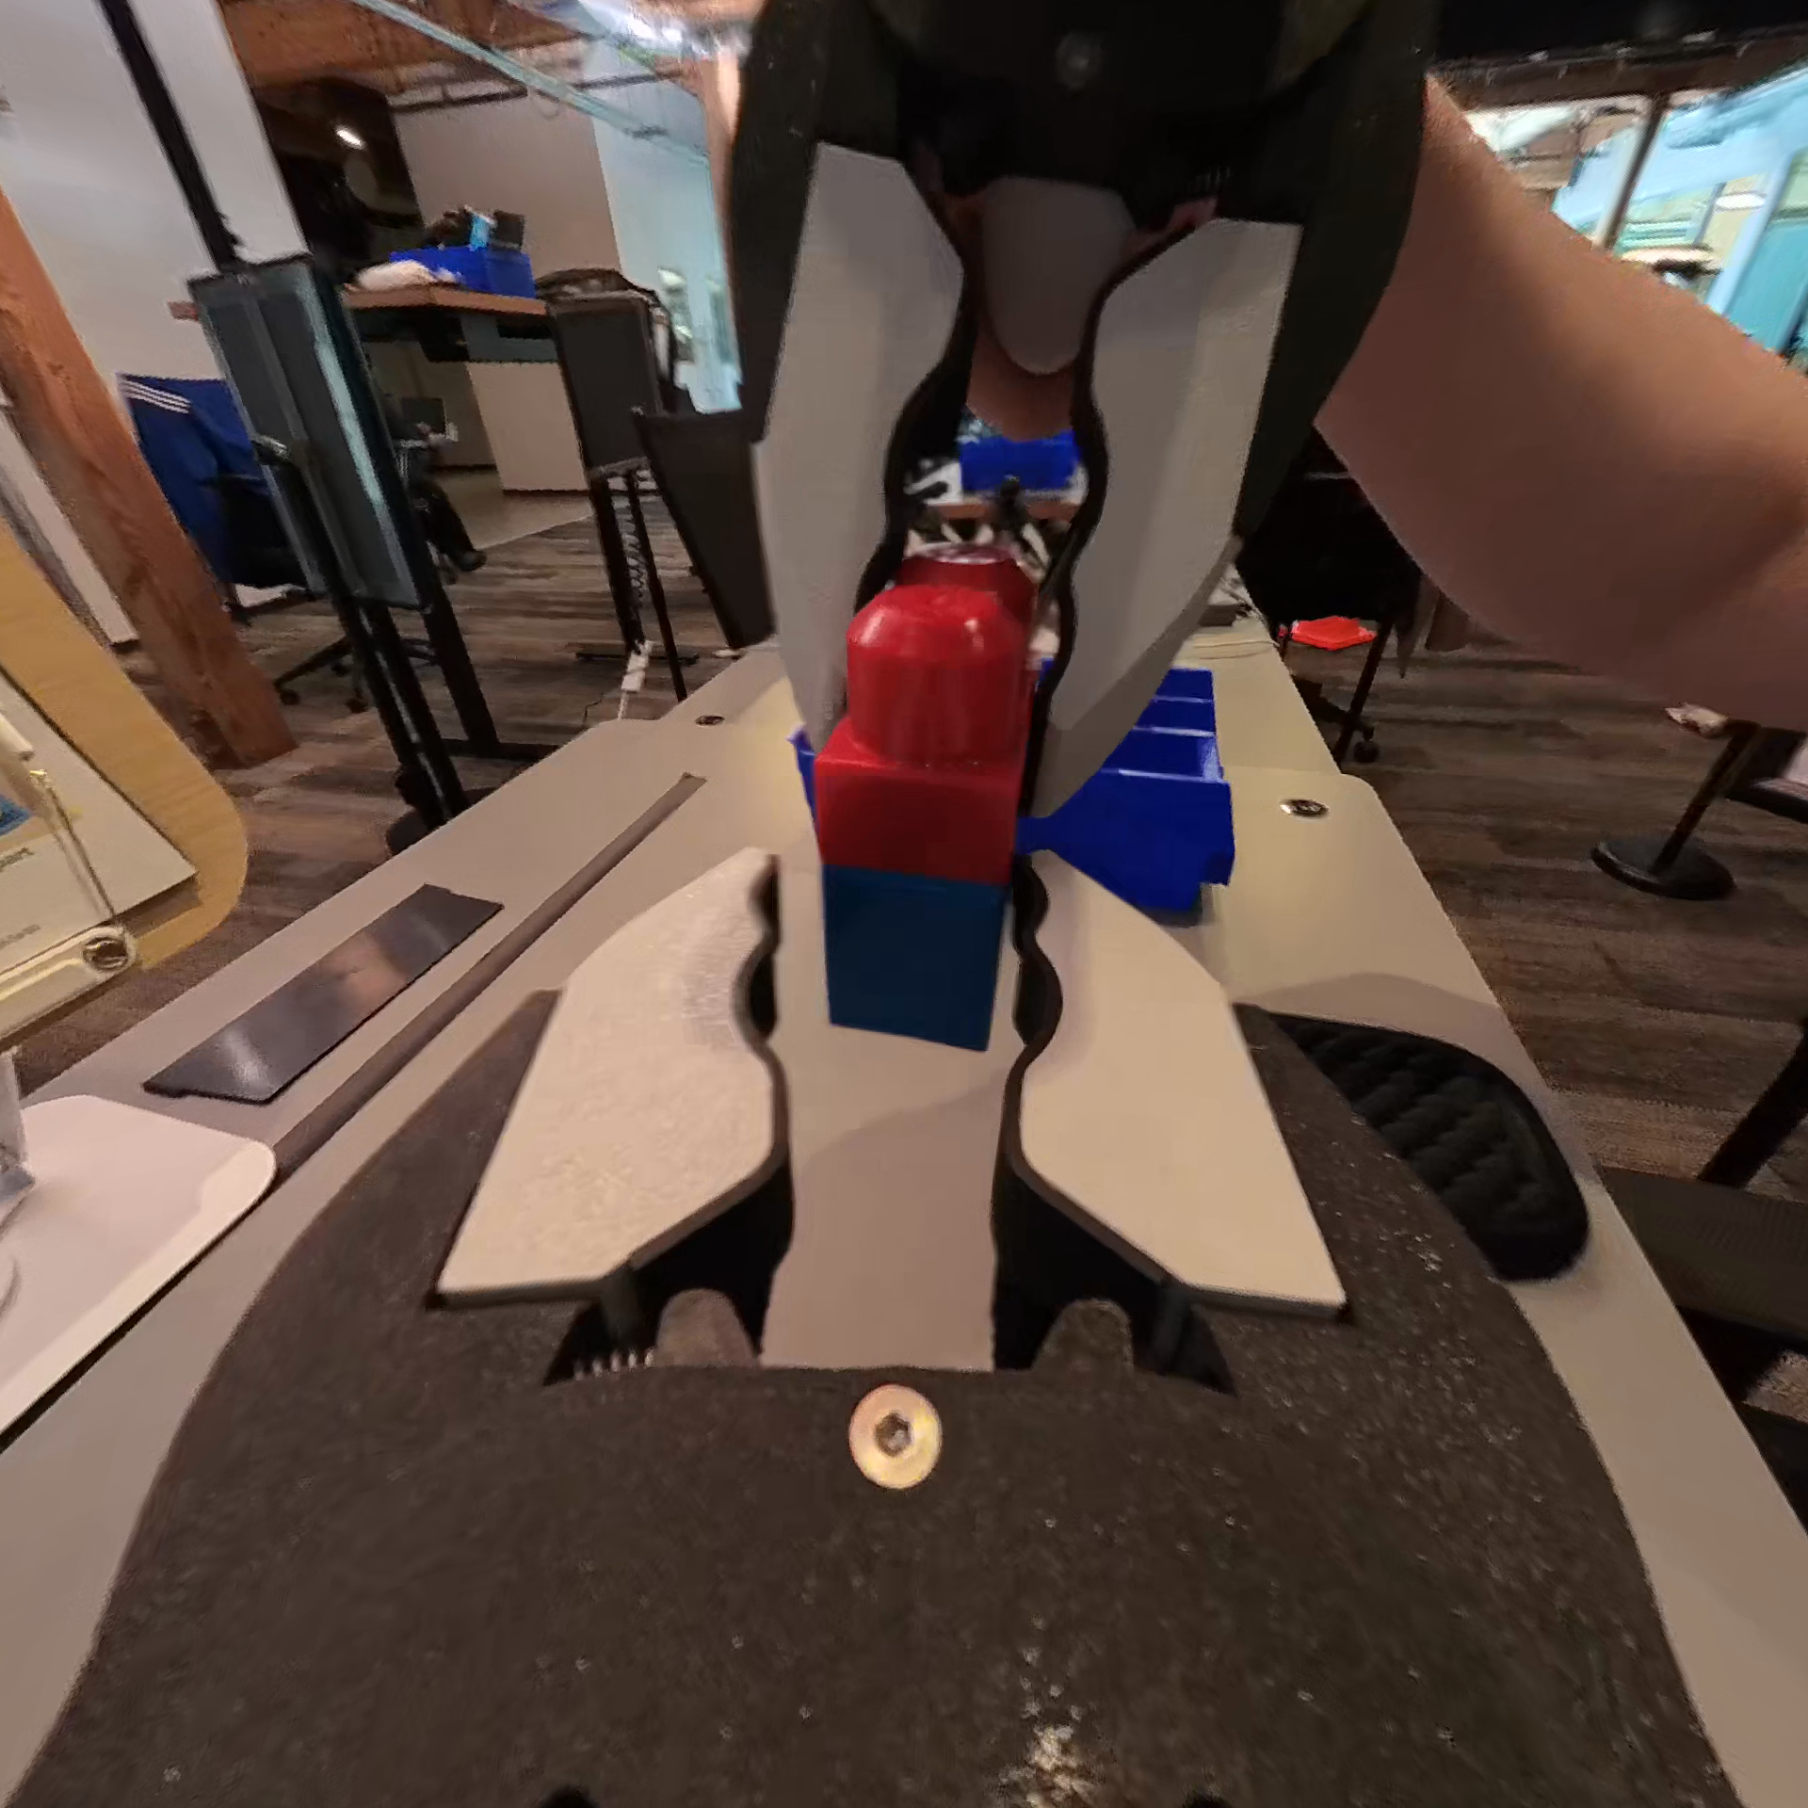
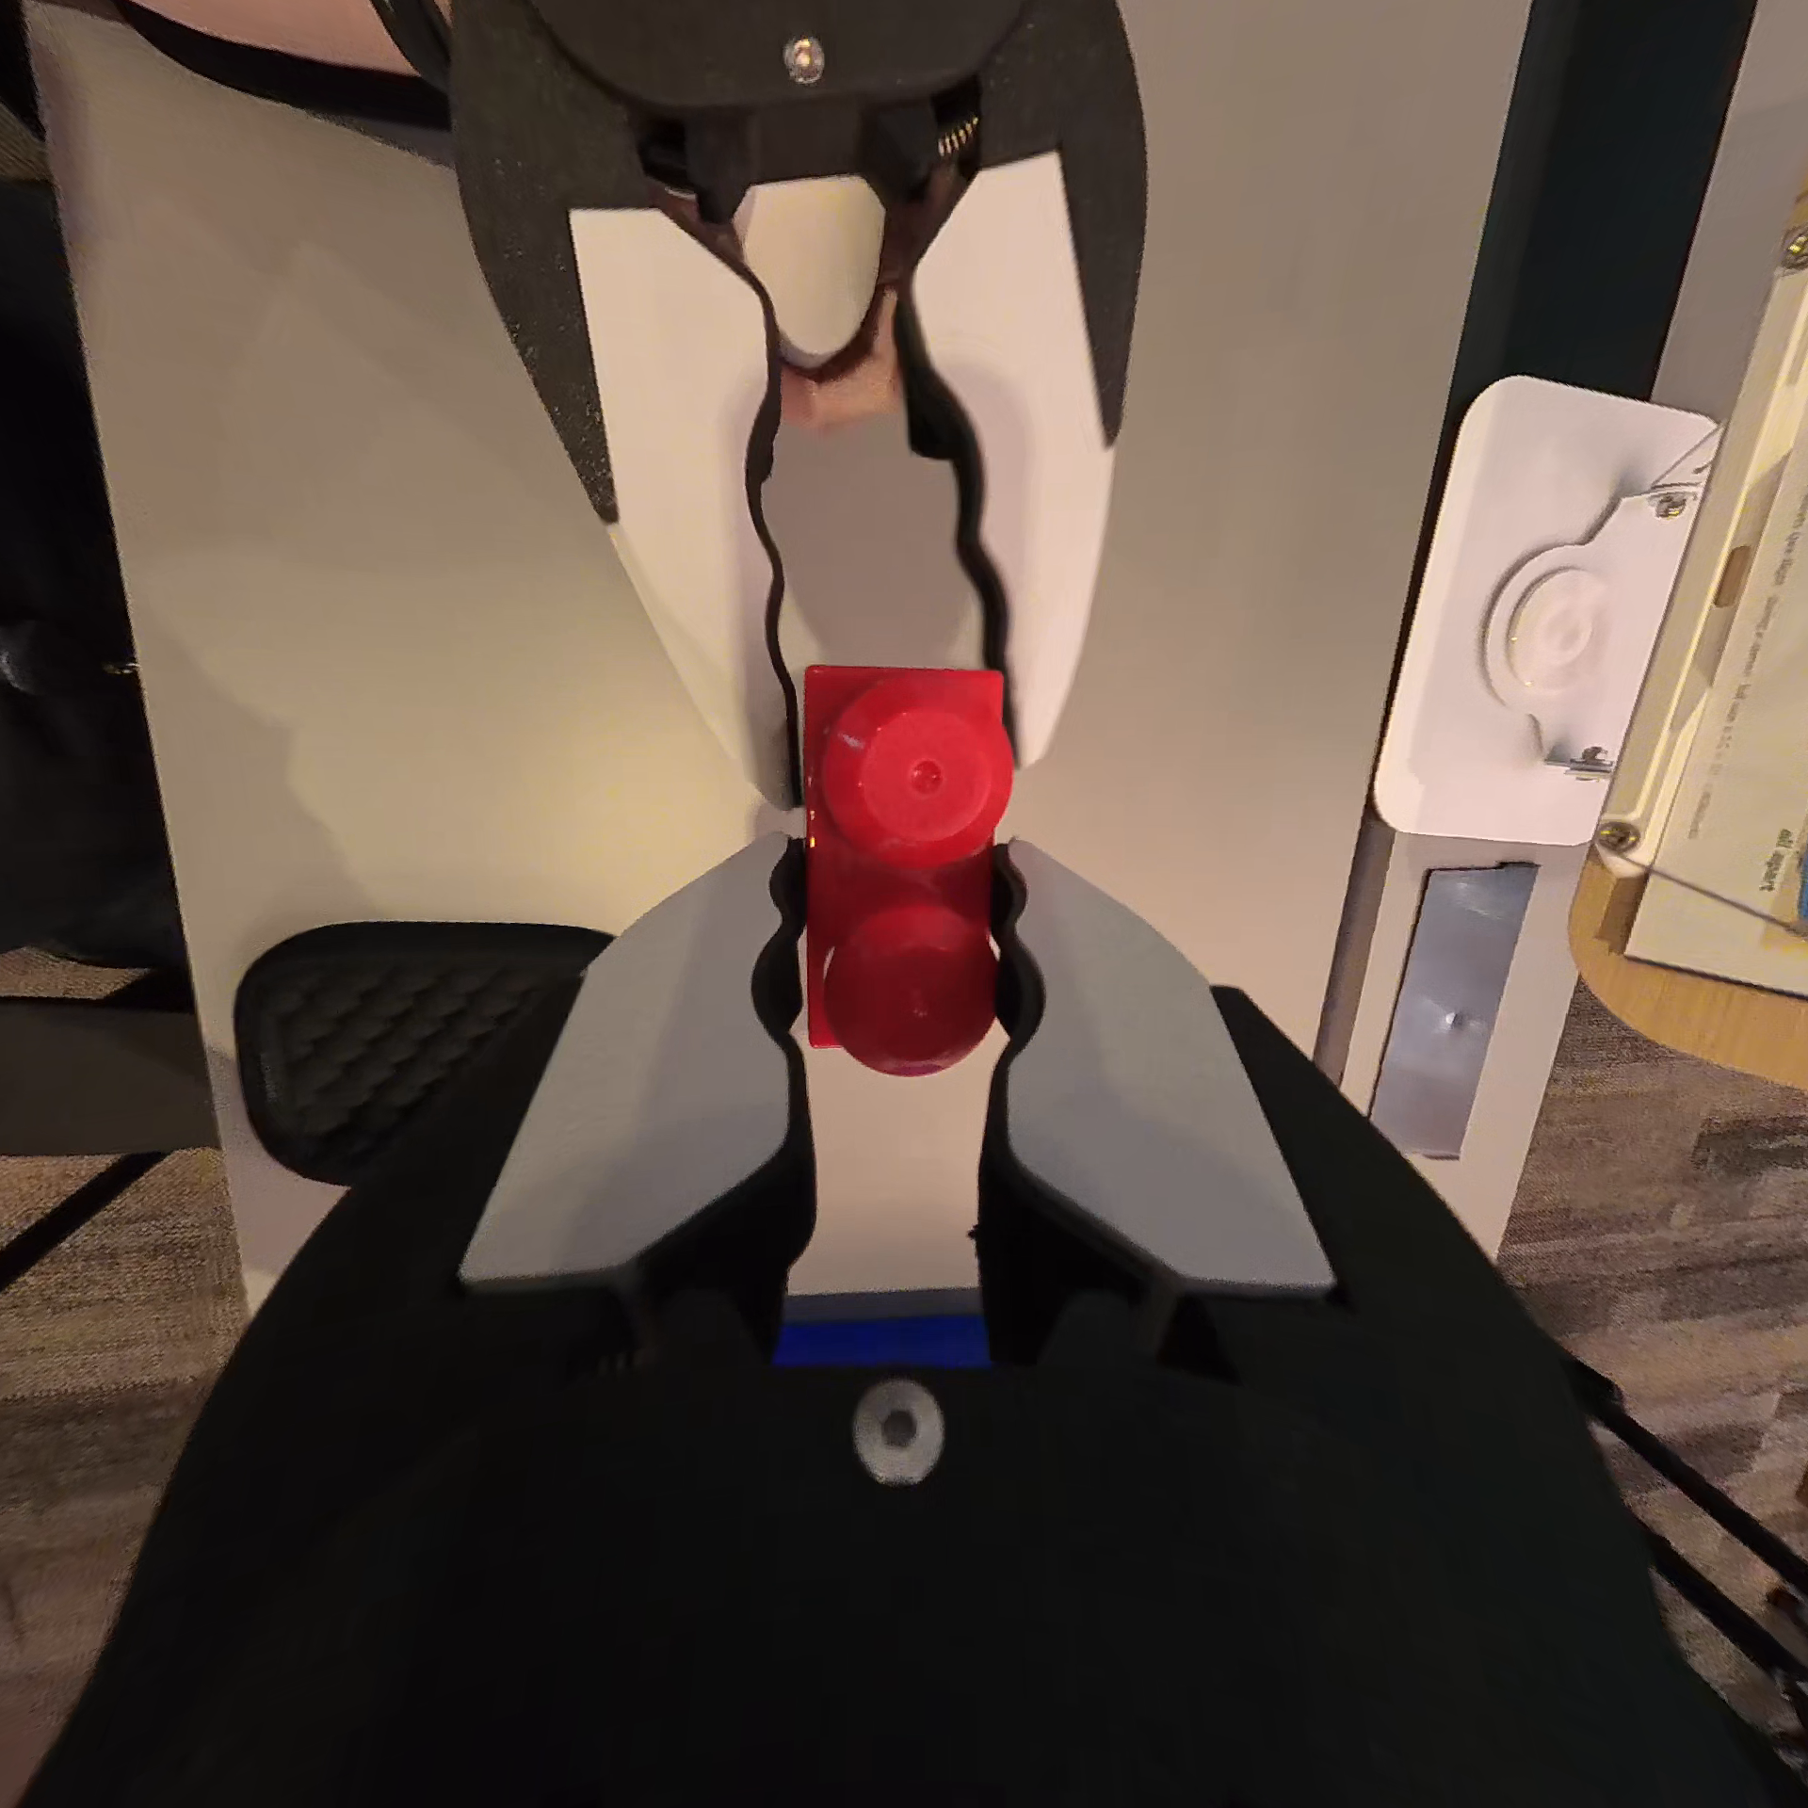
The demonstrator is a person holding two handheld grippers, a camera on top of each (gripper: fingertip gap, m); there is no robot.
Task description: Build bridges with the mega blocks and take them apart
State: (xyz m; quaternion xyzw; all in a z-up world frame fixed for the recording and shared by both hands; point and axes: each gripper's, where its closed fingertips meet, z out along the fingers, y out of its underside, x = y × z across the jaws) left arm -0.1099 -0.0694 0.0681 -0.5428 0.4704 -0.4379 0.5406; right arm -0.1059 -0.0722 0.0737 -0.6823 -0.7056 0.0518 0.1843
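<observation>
Sitting on grey tabletop (image 1: 1301, 978), wood-floor office behind: right tongs (image 2: 895, 851) pinching red block (image 2: 905, 851), left tongs (image 1: 895, 939) pinching blue block (image 1: 910, 954).

Left gripper (image 1: 895, 881) level, fingers (image 1: 665, 1027) flanking the stack's base; right gripper (image 2: 895, 861) pointing downward from above, fingers (image 2: 685, 1027) closed on its top.

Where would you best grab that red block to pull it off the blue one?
Grip the red block by its two flat long sides, coming straight down from above as the right gripper does. The round studs would slip; the flat walls sit clear above the blue block.
</observation>
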